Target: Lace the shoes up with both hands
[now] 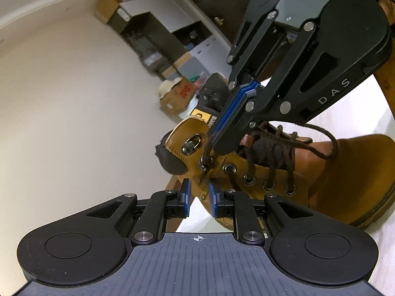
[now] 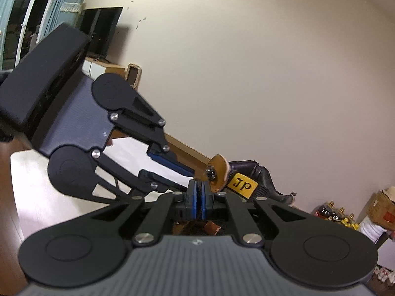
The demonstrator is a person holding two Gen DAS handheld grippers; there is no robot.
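Reaching down from the upper right of the left wrist view, the right gripper [image 1: 218, 145] had its blue-padded fingers pressed together on the dark brown lace [image 1: 207, 151], just above a metal hook [image 1: 204, 164] on the ankle of the tan boot [image 1: 321, 172]. The boot lay on a white table [image 1: 380, 222] with its toe to the right and its collar toward the left; the lace crossed through the lower eyelets [image 1: 269, 185] and one slack loop arched over the vamp. Below the hook, the left gripper [image 1: 199, 197] sat with its two blue pads [image 1: 187, 197] spread apart, the lace's tip hanging just above the gap between them and nothing held. From the right wrist view, the right gripper [image 2: 199, 201] showed its pads closed against each other, the boot's tan collar edge [image 2: 218, 172] and a yellow tag [image 2: 242, 185] just beyond, and the left gripper [image 2: 190, 180] came in from the left with its fingers apart. Cardboard boxes [image 1: 177, 93] stood far off against the wall.
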